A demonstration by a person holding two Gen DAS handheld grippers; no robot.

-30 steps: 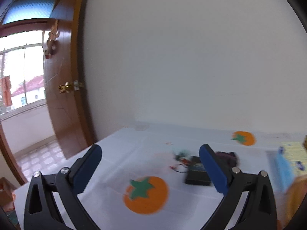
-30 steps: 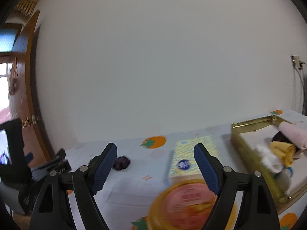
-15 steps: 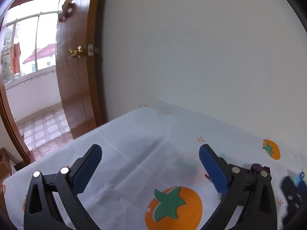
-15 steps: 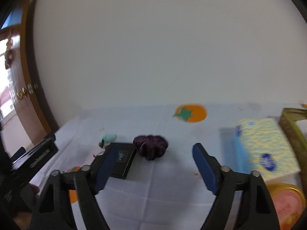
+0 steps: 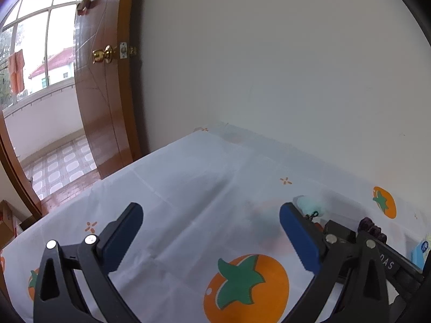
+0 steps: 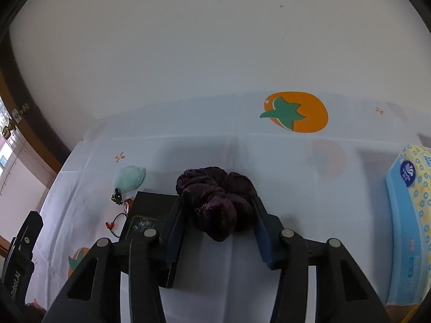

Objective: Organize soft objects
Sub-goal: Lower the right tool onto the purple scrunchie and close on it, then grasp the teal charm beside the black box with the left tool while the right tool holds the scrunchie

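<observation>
A dark purple scrunchie (image 6: 218, 202) is seen on the tablecloth (image 6: 282, 156) toward the far edge, bracketed by the right gripper (image 6: 219, 220), whose fingers are narrowed against both its sides; a full clamp cannot be confirmed. It is flanked to the left by a black box (image 6: 150, 210) and a mint pouch (image 6: 129, 179), to the right by a tissue pack (image 6: 412, 215). The left gripper (image 5: 210, 234) is held wide, w/ nothing between. A white wall and wooden door (image 5: 105, 80) are behind.

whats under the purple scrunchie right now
The purple scrunchie lies on the white tablecloth, between the right claw fingers. Anything beneath it is covered.
</observation>
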